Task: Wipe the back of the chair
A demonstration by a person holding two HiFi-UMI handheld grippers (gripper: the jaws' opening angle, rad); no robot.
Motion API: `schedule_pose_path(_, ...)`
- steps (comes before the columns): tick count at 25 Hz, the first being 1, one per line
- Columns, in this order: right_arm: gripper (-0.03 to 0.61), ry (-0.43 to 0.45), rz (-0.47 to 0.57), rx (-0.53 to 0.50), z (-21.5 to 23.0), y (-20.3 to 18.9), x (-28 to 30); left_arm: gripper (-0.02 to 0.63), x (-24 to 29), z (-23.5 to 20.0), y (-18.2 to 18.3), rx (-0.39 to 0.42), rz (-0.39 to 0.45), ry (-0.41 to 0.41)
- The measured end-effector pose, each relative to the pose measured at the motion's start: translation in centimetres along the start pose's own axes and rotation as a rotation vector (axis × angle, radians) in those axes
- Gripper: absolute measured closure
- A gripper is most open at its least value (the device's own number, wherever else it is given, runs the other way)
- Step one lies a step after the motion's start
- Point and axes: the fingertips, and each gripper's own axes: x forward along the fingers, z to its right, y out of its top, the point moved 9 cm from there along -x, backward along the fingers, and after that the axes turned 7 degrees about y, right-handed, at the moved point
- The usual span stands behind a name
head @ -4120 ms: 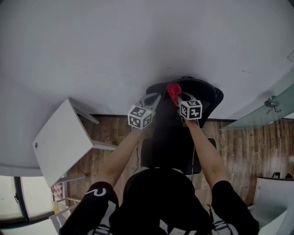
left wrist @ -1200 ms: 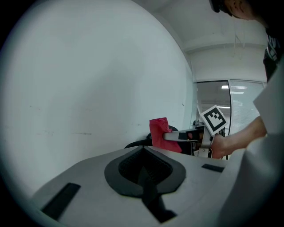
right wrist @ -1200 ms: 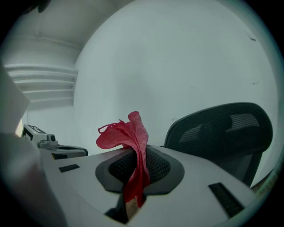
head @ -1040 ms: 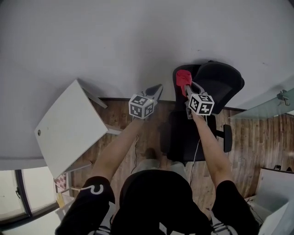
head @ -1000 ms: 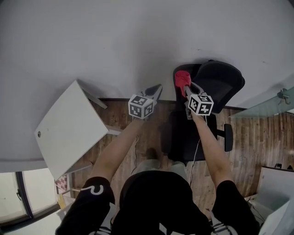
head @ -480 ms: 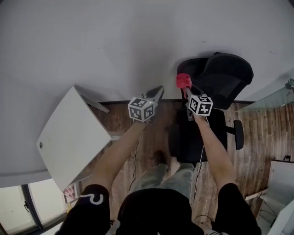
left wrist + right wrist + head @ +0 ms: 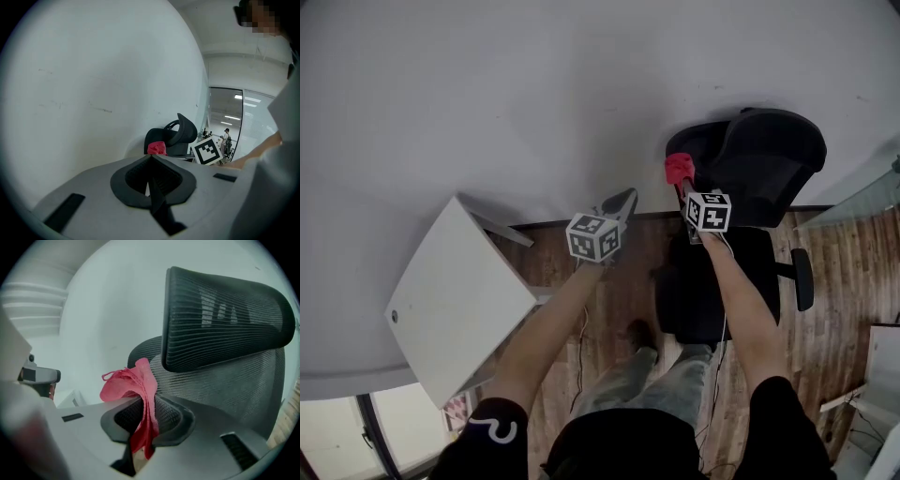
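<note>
the right gripper (image 7: 143, 411) pinches a red cloth (image 7: 135, 380) just beside the back of a black mesh chair (image 7: 225, 310); the left gripper (image 7: 151, 164), jaws closed on nothing, hovers apart, near a white table (image 7: 455, 291).

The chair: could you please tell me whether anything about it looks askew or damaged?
Nothing stands out. The chair stands upright by the wall, its mesh back looks whole, and the right gripper holds a red cloth.

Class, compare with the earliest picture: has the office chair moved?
Yes. The office chair has shifted right, away from the white table, toward the glass panel.
</note>
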Motion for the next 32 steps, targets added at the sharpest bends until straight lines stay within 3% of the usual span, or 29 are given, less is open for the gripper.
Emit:
schedule_pose_path(8, 0.517, -0.070, -0.026, -0.002, 2.5, -0.9, 0.0, 0.589, 1.5, 1.3, 0.5, 0.000, -0.014, -0.029)
schedule_pose_path(17, 0.489, -0.113, -0.054, -0.019, 6.6, -0.7, -1.2, 0.589, 3.4, 4.0, -1.4, 0.033, -0.067, -0.048)
schedule_pose_path(32, 0.486, -0.199, -0.082, -0.009, 16.9, 1.6, -6.4, 0.589, 10.7, 12.8, -0.6, 0.070, -0.071, -0.073)
